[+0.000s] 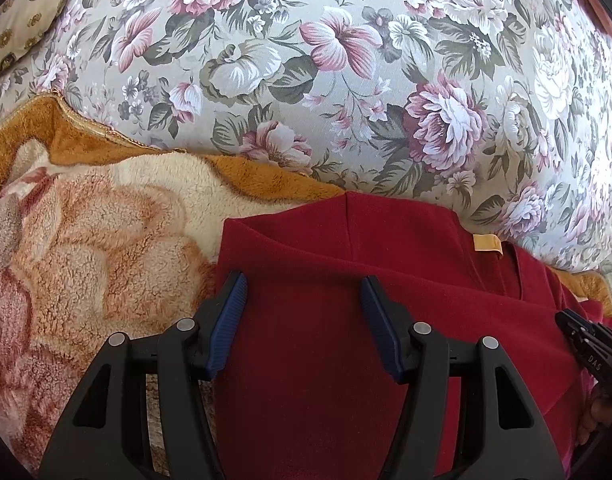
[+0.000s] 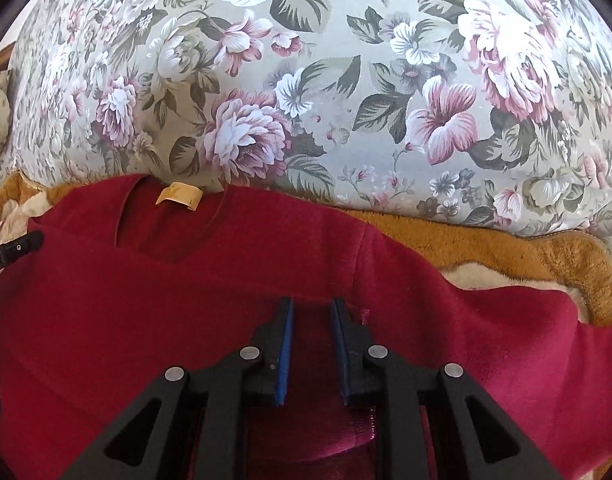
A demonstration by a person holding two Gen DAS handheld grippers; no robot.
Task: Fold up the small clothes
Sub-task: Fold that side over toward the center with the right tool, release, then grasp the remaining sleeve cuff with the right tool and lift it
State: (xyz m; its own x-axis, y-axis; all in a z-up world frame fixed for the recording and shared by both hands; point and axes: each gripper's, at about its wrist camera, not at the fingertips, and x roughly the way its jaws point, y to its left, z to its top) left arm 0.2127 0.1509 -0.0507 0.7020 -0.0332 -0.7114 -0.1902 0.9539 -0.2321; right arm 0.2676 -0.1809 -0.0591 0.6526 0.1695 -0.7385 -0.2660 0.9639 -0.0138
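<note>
- Behind everything is a big flowery cover [image 1: 346, 80], grey-green with pink and white flowers. It fills the top of both views.
- Under the clothes lies a fluffy blanket [image 1: 86, 240]. It is orange at the edge and cream and pink in the middle. Its edge touches the flowery cover.
- On top of the blanket lies a red shirt [image 1: 326, 320]. It is spread out, with the neck hole toward the flowery cover. One side of it reaches the blanket's edge.
- The left hand-held gripper [image 1: 304, 292] hangs over the red shirt, near the shirt's left side. Its two blue pads [image 1: 226, 328] stand far apart, so it is let go. Only flat red cloth shows between them, and the pads do not squeeze it.
- The right hand-held gripper [image 2: 312, 308] is over the red shirt too, near where a sleeve joins the body. Its blue pads are close together but with a gap. Red cloth shows in the gap, yet the pads do not pinch it, so this one is let go as well.
- At the neck of the shirt sits a small yellow tag [image 2: 180, 198].
- A bit of a person's hand [image 1: 598, 412] shows at the right edge of the left view, under the other gripper's black tip.
</note>
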